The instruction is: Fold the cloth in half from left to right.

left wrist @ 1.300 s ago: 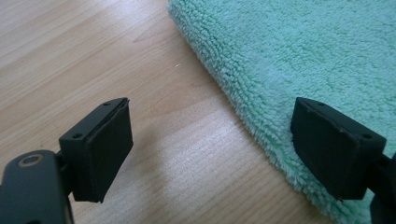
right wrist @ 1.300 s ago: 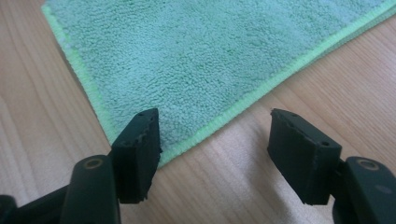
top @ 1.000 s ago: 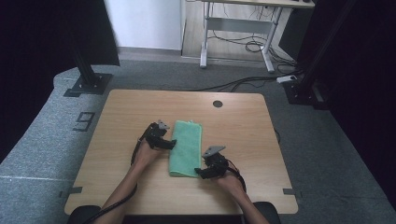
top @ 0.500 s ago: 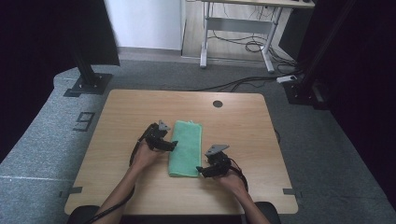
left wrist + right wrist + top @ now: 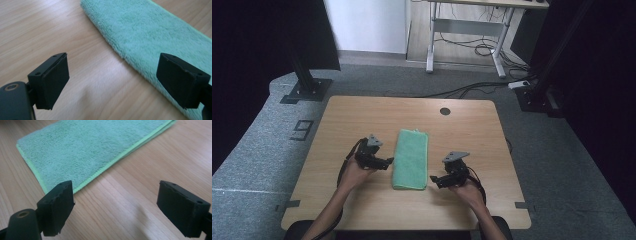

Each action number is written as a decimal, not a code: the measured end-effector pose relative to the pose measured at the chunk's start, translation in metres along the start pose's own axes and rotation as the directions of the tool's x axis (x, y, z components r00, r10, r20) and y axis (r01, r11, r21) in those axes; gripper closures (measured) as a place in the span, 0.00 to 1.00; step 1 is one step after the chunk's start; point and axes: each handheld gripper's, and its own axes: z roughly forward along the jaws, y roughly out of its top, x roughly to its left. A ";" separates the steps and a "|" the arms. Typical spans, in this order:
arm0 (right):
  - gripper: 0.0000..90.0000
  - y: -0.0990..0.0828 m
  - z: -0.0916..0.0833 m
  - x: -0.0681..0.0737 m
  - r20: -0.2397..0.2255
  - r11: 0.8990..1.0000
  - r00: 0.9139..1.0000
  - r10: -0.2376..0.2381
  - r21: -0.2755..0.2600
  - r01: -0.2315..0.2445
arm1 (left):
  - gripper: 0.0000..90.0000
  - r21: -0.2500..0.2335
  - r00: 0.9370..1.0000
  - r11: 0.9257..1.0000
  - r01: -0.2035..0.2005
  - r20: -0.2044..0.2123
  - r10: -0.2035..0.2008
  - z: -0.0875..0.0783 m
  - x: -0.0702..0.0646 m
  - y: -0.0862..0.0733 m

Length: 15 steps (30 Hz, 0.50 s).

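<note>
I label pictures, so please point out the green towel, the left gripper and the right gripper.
green towel (image 5: 411,159): high view, middle of the cloth.
left gripper (image 5: 388,162): high view, between its fingertips.
right gripper (image 5: 433,180): high view, between its fingertips.

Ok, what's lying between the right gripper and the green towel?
Nothing: bare wood of the table separates the right gripper, jaws open, from the green towel in the right gripper view. The high view shows the same gap.

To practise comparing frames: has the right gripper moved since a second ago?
Yes. The right gripper has drawn back off the green towel toward the table's right edge; its jaws, just opening, hold nothing.
</note>
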 end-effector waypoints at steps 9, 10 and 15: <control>0.09 -0.005 -0.011 -0.006 0.029 1.000 0.999 0.016 -0.011 -0.016 | 0.10 0.006 1.000 1.000 0.006 0.000 -0.006 -0.024 0.000 -0.020; 0.08 -0.006 -0.012 -0.007 0.031 1.000 0.999 0.018 -0.010 -0.018 | 0.10 0.007 1.000 1.000 0.007 0.001 -0.007 -0.026 0.000 -0.023; 0.03 -0.013 -0.018 -0.011 0.051 1.000 0.998 0.026 -0.005 -0.026 | 0.06 0.018 1.000 1.000 0.006 -0.010 -0.006 -0.033 0.000 -0.038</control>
